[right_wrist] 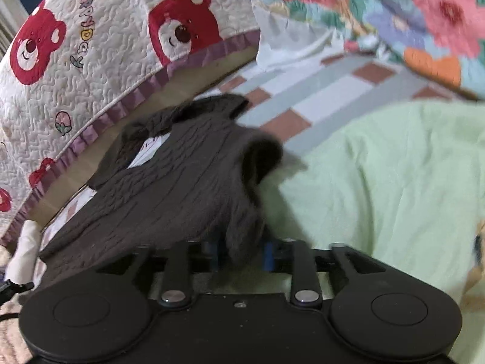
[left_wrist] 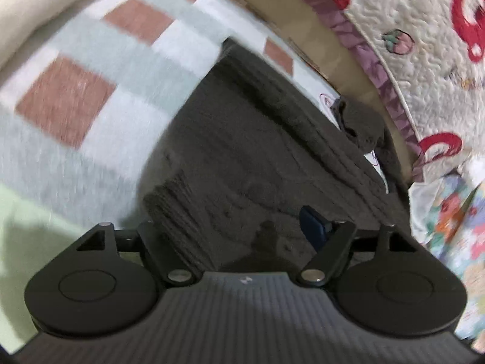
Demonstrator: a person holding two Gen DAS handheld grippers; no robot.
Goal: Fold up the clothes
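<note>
A dark grey cable-knit sweater (left_wrist: 242, 139) lies folded on a checked blanket (left_wrist: 91, 69). My left gripper (left_wrist: 236, 227) hovers low over its near edge, jaws wide and open. One blue pad (left_wrist: 312, 221) shows on the right; the other is hidden behind a ribbed fold. In the right wrist view the same sweater (right_wrist: 182, 166) stretches away to the left, its sleeve cuff (right_wrist: 260, 154) curled up. My right gripper (right_wrist: 241, 254) is open, and a bunch of the knit hangs loosely between its blue pads (right_wrist: 268, 254).
A quilted cover with red bears (right_wrist: 91, 45) drapes over the left side, above a cardboard edge (left_wrist: 303, 39). A floral quilt (right_wrist: 424, 15) lies at the back right. A pale green sheet (right_wrist: 394, 182) spreads to the right of the sweater.
</note>
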